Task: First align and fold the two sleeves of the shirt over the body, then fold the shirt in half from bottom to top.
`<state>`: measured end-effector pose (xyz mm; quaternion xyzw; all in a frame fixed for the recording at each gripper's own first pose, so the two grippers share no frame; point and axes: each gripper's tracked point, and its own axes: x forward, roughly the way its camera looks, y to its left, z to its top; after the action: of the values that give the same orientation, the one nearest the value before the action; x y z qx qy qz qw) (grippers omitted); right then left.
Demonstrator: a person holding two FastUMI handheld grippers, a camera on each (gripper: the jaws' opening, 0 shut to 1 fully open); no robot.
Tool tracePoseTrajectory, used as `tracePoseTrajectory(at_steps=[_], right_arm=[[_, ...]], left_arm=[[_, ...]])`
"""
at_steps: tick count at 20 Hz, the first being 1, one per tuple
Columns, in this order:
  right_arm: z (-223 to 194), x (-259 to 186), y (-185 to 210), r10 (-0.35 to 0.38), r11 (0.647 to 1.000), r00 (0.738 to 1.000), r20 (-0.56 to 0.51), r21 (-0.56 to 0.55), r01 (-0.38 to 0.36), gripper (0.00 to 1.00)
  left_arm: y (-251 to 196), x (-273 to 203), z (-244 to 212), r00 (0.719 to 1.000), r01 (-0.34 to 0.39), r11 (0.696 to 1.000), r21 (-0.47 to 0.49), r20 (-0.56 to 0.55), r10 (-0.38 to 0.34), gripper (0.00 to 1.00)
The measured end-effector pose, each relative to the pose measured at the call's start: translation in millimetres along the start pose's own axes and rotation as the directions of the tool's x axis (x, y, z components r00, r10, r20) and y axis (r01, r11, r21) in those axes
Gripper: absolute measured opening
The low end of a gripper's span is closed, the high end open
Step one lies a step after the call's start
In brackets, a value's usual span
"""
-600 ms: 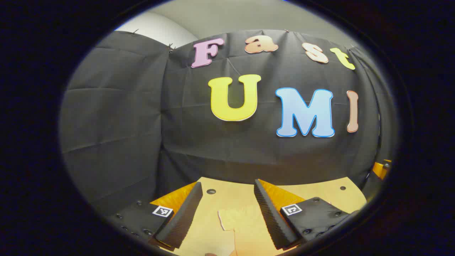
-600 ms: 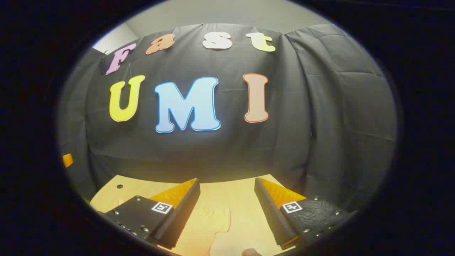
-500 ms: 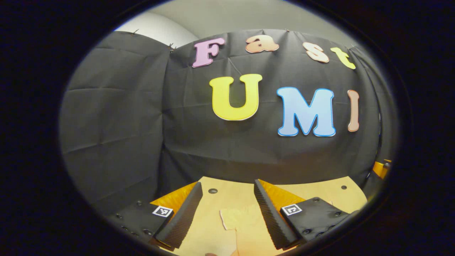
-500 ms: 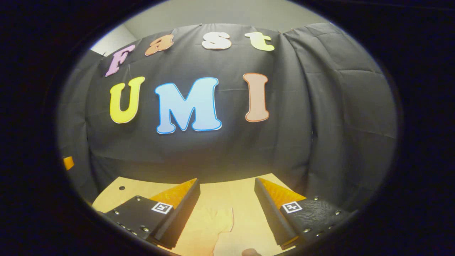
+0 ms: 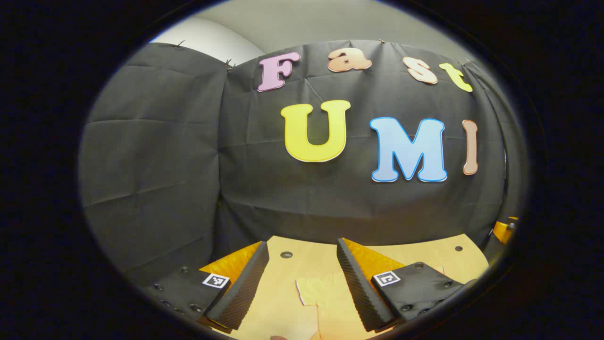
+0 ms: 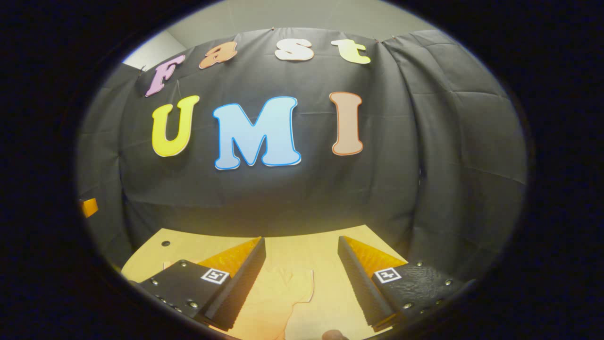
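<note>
Left gripper view: the left gripper (image 5: 302, 278) is held above the bench (image 5: 424, 250) with its fingers spread apart and nothing between them. Below and between the fingers lies one sleeve (image 5: 325, 290) of the shirt, pale and close in tone to the bench top; its cuff edge faces the booth's back wall (image 5: 155, 156). The body of the shirt runs out of sight at the lower edge.

Right gripper view: the right gripper (image 6: 302, 278) is likewise parted and empty, poised over the other sleeve (image 6: 288, 288), which lies flat and apart from both fingers.

Risks, as judged from this posture. Both grippers look forward rather than down, so most of the shirt is hidden; a descent begun from here may land beside a sleeve edge instead of on it. Because cloth and bench are near in tone, the cuff outline is easy to misread. A pinch taken too deep could gather the body layer with the sleeve and drag the whole shirt; one taken too shallow could slip as the sleeve is lifted. If the two sides are gripped at unequal points, the sleeves would fold unevenly across the body, and the later bottom-to-top fold would inherit the skew.
</note>
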<state>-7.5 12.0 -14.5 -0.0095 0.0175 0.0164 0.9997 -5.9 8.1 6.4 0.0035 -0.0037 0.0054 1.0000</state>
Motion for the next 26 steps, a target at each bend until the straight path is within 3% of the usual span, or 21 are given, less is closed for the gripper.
tracePoseTrajectory(at_steps=[20,26], right_arm=[[-45.8,3.3,5.6,0.047,0.998,0.992,-0.116,-0.032,-0.051,0.96],[-111.2,57.0,4.1,0.061,0.995,0.951,-0.302,-0.056,-0.082,0.96]], left_arm=[[7.8,-11.2,-11.3,0.999,-0.011,0.999,-0.052,-0.035,0.01,0.94],[14.4,-18.7,-10.5,0.999,-0.025,0.999,-0.034,-0.037,0.023,0.94]])
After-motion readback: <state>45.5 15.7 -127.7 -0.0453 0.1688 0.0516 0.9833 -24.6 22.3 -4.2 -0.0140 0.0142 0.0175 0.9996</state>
